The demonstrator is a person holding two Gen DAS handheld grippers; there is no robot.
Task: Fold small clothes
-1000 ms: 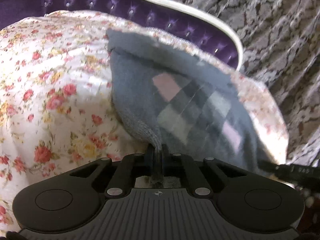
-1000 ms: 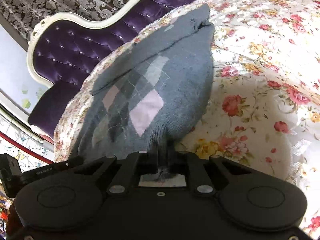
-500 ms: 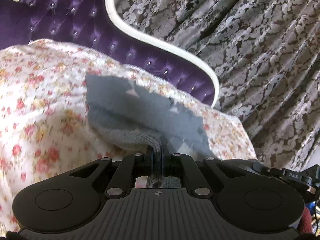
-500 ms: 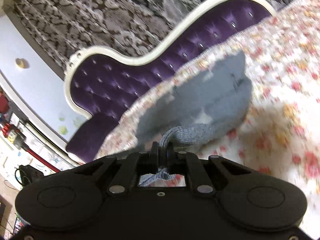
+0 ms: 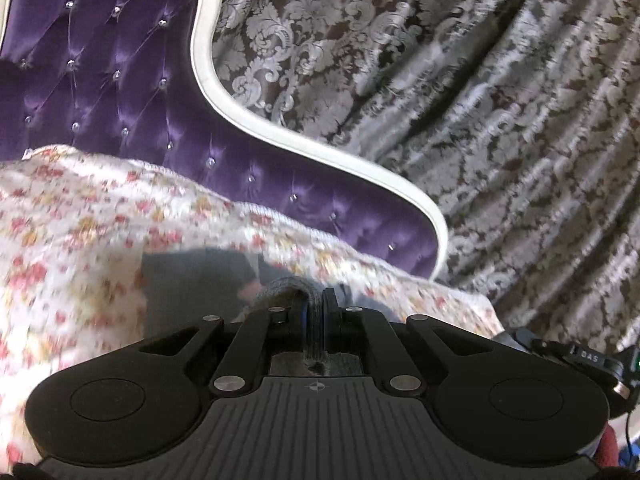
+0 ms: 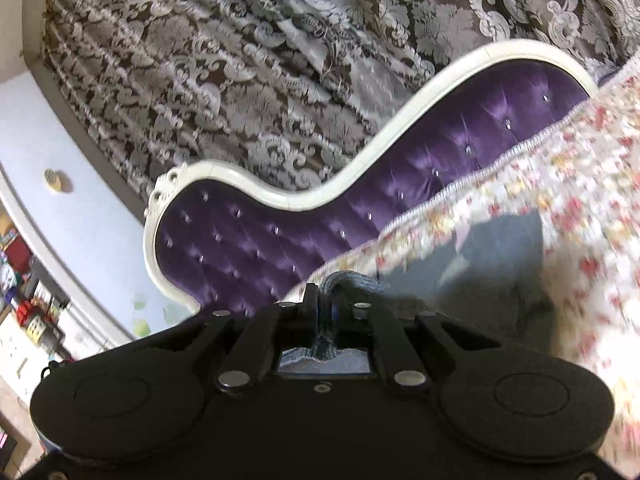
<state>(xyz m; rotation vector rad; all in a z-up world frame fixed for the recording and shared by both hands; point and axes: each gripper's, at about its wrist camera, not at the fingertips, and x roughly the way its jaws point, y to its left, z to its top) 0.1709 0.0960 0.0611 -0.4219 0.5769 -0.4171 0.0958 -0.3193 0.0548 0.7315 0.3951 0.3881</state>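
A small grey argyle sweater lies on a floral bed cover. It also shows in the right wrist view. My left gripper is shut on the sweater's ribbed hem, which bunches between the jaws. My right gripper is shut on another part of the same ribbed hem. Both views are tilted up, so most of the sweater is hidden below the gripper bodies. The argyle pattern is out of sight.
A purple tufted headboard with a white curved frame stands behind the bed. Patterned grey curtains hang behind it. A pale wall and shelves show at the right wrist view's left. The floral cover blurs with motion.
Both grippers have lifted the hem and moved it toward the headboard, tilting up. The sweater's visible part has shrunk from a spread argyle front to a small grey patch.
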